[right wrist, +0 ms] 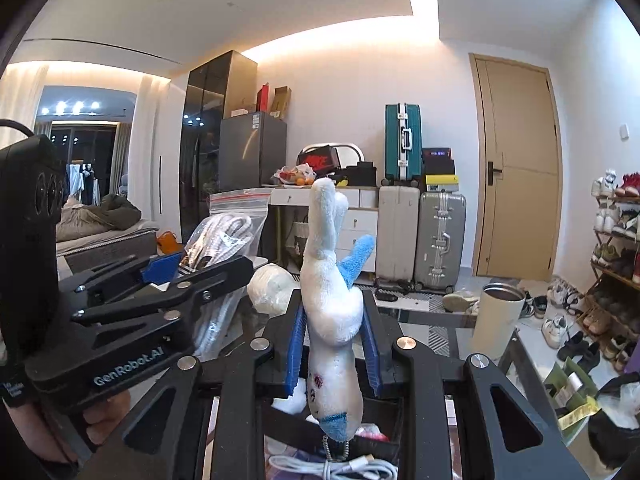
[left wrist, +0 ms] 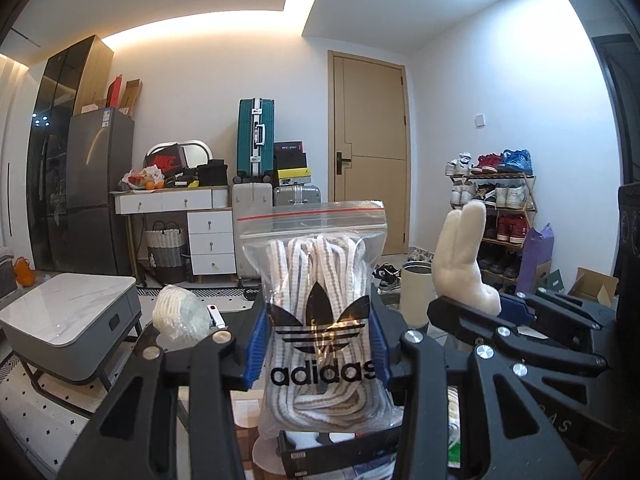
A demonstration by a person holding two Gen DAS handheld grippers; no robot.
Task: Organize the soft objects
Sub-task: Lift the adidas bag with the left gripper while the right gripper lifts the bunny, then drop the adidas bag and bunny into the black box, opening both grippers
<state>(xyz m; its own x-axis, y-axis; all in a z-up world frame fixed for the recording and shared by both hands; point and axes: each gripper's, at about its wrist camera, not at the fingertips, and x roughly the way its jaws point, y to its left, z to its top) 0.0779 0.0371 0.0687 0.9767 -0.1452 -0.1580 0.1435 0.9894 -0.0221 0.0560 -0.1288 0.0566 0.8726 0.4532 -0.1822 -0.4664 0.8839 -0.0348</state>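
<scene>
My left gripper [left wrist: 318, 344] is shut on a clear zip bag of striped laces [left wrist: 316, 280] printed with a black adidas logo, held upright. My right gripper [right wrist: 334, 344] is shut on a white plush toy [right wrist: 330, 292] with blue parts, which hangs upside down with its legs up. In the left wrist view the right gripper [left wrist: 480, 308] appears to the right with the plush toy [left wrist: 462, 256] sticking up from it. In the right wrist view the left gripper [right wrist: 176, 268] sits at left with the bag of laces [right wrist: 228, 224]. Both are held up over a dark glass table [right wrist: 432, 316].
A white bundle in plastic wrap [left wrist: 180, 312] lies on the table behind the grippers. A cream cup [right wrist: 498, 316] stands to the right. An open box [left wrist: 332, 452] with cables lies below. Suitcases [right wrist: 420, 236], a white desk [left wrist: 176, 200], a grey side table [left wrist: 68, 320] and a shoe rack [left wrist: 496, 216] stand around.
</scene>
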